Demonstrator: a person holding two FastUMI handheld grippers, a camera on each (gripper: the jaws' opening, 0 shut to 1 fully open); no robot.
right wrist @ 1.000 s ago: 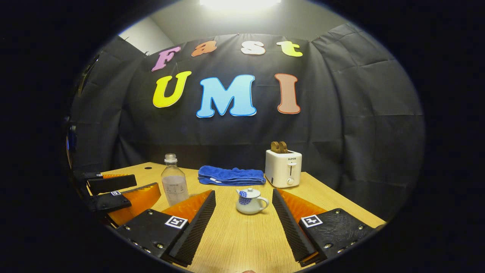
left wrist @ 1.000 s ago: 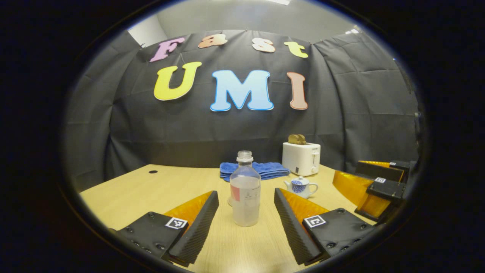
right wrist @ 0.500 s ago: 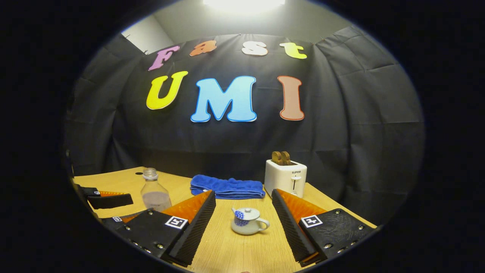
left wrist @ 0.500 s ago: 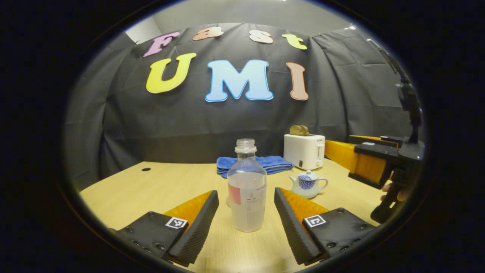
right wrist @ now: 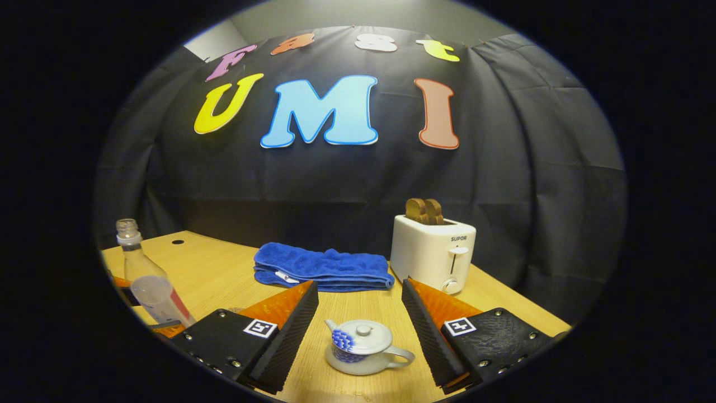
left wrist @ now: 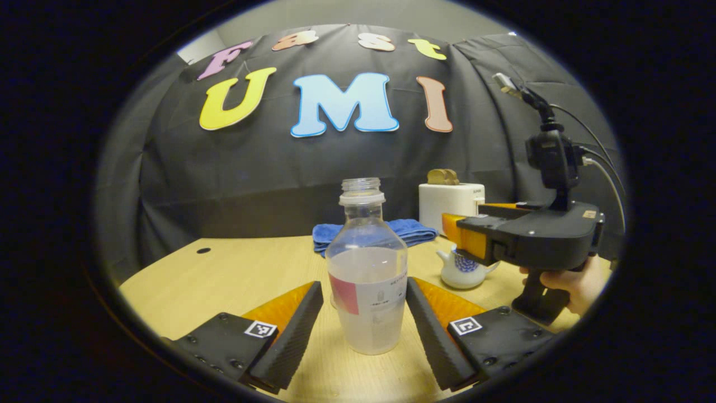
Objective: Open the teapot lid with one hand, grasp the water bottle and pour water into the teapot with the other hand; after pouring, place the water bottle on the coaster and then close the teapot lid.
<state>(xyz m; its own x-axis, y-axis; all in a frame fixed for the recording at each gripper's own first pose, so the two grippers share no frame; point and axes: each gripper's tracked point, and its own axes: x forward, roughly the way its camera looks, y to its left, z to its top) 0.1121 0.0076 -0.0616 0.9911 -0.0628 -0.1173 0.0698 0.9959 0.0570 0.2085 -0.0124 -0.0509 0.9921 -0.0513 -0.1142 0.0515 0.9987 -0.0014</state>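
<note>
— Where's my left gripper [left wrist: 364,310]?
— Spread wide around the bottle [left wrist: 367,280], half full of cloudy water, uncapped, upright on the surface [left wrist: 251,274].
— And the right gripper [right wrist: 359,310]?
— Apart, flanking the teapot [right wrist: 362,352], lid on. Beyond: blue towel [right wrist: 321,268], white toaster [right wrist: 433,252].

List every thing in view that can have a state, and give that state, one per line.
Water bottle: upright on the table, uncapped, partly full.
Teapot: on the table, lid on.
Toaster: two slices sticking up from the slots.
Blue towel: folded, lying flat.
Left gripper: open, fingers either side of the bottle.
Right gripper: open, above the teapot.
</note>
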